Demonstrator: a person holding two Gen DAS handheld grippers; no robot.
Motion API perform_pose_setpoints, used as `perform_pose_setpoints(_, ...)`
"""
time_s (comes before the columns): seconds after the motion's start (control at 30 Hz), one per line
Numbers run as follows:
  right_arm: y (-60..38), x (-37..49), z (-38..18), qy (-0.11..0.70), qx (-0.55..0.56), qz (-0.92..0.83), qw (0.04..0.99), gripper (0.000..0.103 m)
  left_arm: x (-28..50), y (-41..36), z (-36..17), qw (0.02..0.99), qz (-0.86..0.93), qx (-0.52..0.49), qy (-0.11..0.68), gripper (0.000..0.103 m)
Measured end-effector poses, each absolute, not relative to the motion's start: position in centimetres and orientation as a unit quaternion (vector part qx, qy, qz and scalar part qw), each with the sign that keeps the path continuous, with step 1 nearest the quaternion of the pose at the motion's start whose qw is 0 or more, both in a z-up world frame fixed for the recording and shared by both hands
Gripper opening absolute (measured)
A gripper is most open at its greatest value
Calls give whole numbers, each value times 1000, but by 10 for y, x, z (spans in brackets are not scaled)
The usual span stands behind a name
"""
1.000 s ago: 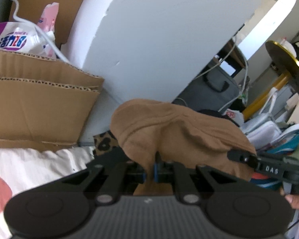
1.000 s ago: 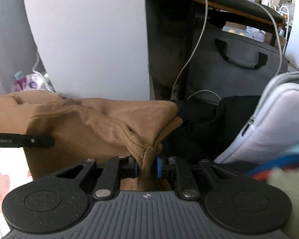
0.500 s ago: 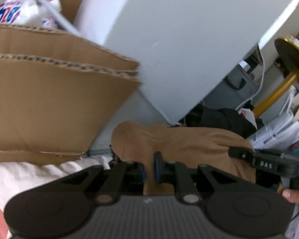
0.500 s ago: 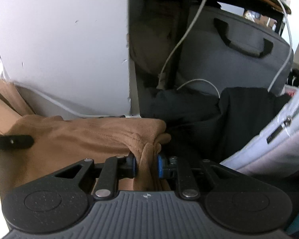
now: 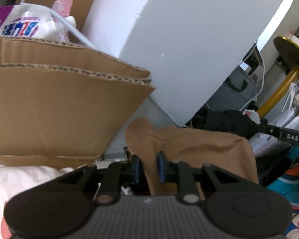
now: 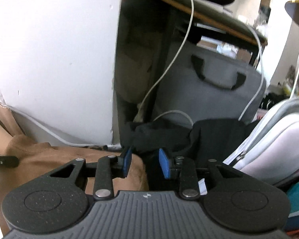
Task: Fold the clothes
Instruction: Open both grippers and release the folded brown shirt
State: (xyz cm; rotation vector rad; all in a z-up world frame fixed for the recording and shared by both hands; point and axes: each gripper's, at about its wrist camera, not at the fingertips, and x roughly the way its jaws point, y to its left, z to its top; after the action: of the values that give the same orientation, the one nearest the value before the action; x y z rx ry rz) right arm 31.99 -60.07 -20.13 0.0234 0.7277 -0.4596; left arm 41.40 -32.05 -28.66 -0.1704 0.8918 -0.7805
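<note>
Since both sets of jaws are opening, we judge the step in hand to be the release of the brown garment [image 5: 199, 145] after a fold. The left gripper [image 5: 148, 166] has a ridge of the brown cloth standing between its blue pads [image 5: 161, 166], and we cannot tell whether they press on it or have just come free. The right gripper [image 6: 145, 163] has parted wider; nothing lies between its pads, and the garment's edge sits just under and beside its left pad [image 6: 126, 162]. To do this well, we should let the jaws open fully before drawing back, then pull straight away along the fingers, so no pad drags the folded edge out of line. The garment rests low in front of both grippers, near the foot of the white panel [image 5: 189, 39], just beside the cardboard box [image 5: 59, 109] and against a heap of black cloth [image 6: 189, 135]. Its long axis seems to run from one gripper to the other, crosswise in both views, with the bunched ridge rising at the left gripper's end.
</note>
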Motion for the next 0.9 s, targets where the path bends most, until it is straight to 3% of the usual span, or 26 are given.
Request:
perform_pose_setpoints(0.1,-601,312,-203,354,41,-199,913,37,409,-312,-277,834,-360,-73,412,26)
perform_pose_setpoints(0.2,-591,309,-217,374,47,-162,912,29,404,-304,-270,836,-365,-77,403,26)
perform_pose_setpoints(0.43,-591,313,-253,398,35,-171,901,24,382,-297,-265,823,-391,-95,400,26)
perform_pose_setpoints(0.9,-619,339,-287,392,98,-232,885,25,360,-314,-282,819,-408,-65,398,26)
